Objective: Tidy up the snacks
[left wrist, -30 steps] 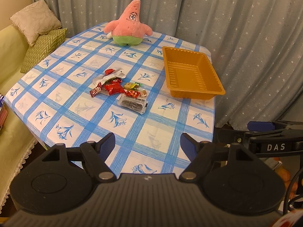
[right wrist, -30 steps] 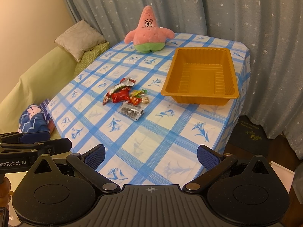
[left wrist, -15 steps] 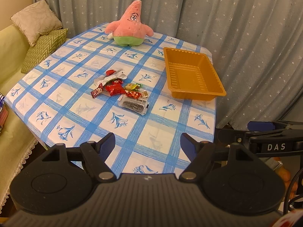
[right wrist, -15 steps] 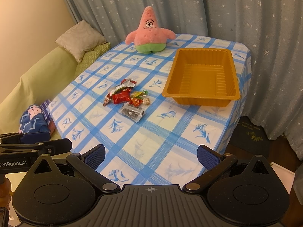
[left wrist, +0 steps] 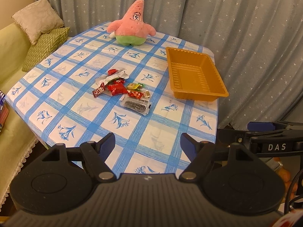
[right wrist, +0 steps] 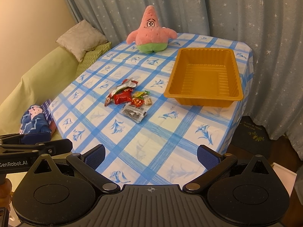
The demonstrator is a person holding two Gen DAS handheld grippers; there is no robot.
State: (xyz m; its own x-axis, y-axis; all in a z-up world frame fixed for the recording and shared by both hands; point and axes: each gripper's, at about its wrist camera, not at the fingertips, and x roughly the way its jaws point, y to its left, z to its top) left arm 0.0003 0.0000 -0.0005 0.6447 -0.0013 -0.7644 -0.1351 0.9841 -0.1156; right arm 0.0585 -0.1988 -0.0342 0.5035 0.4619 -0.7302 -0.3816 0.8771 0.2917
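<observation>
Ahead of both hand-held grippers, left (left wrist: pixel 147 144) and right (right wrist: pixel 150 155), spread wide and gripping nothing: snack pile (right wrist: pixel 128 99) mid-worktop (right wrist: pixel 170 132), orange tray (right wrist: pixel 204 96) just rightward, apart from it.

Lighting is warm, indoor and moderately dim, with a yellow cast in both views. Illumination is diffuse; the tray (right wrist: pixel 203 96) casts only a soft shadow on the tablecloth (right wrist: pixel 151 132). No strong glare is present. Fisheye distortion bends the curtain (left wrist: pixel 236 37) at the edges; corners are vignetted black. Focus is acceptable throughout, slightly soft.
</observation>
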